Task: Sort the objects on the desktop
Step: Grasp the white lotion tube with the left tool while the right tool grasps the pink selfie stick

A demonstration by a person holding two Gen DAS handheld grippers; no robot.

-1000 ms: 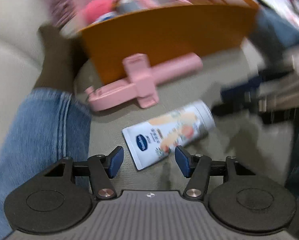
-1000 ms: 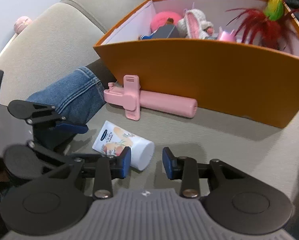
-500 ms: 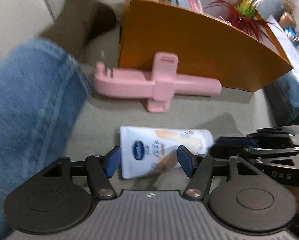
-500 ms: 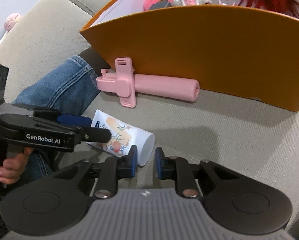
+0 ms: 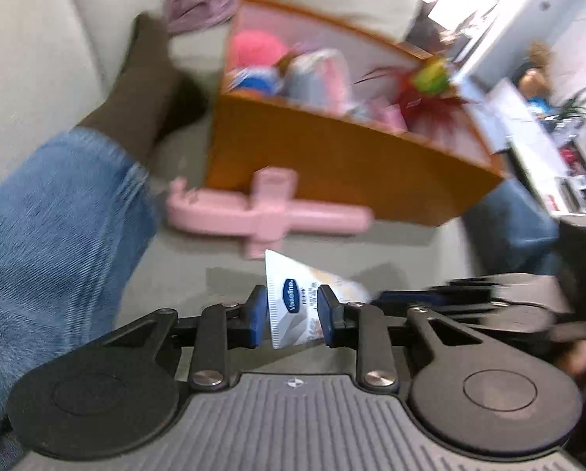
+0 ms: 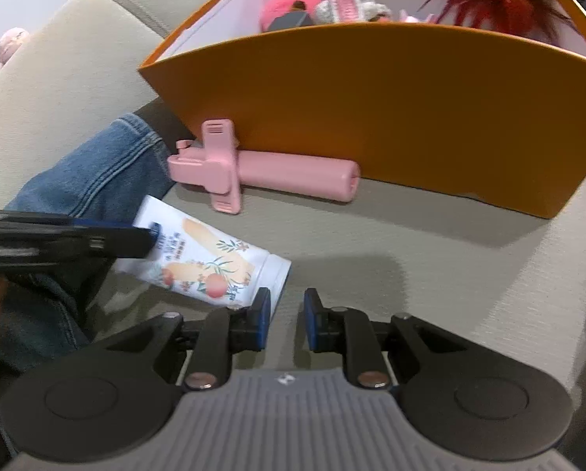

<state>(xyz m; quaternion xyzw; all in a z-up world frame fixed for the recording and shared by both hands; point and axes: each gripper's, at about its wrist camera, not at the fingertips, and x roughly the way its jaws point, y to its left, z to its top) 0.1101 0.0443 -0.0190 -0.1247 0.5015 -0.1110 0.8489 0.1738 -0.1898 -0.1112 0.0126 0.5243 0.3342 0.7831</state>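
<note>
Several toys already in the orange box (image 6: 391, 90); left gripper (image 5: 289, 310) clamped on the crimped end of the lotion tube (image 6: 210, 263) over the sofa seat, right gripper (image 6: 287, 320) narrowly apart and empty beside its cap, pink holder (image 6: 265, 170) untouched against the box.

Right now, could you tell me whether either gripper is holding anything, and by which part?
The left gripper pinches the Vaseline tube by its flat crimped end. The right gripper holds nothing.

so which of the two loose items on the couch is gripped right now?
The white Vaseline lotion tube, crimped end pinched in the left tongs. The pink phone holder stick lies untouched against the orange box.
</note>
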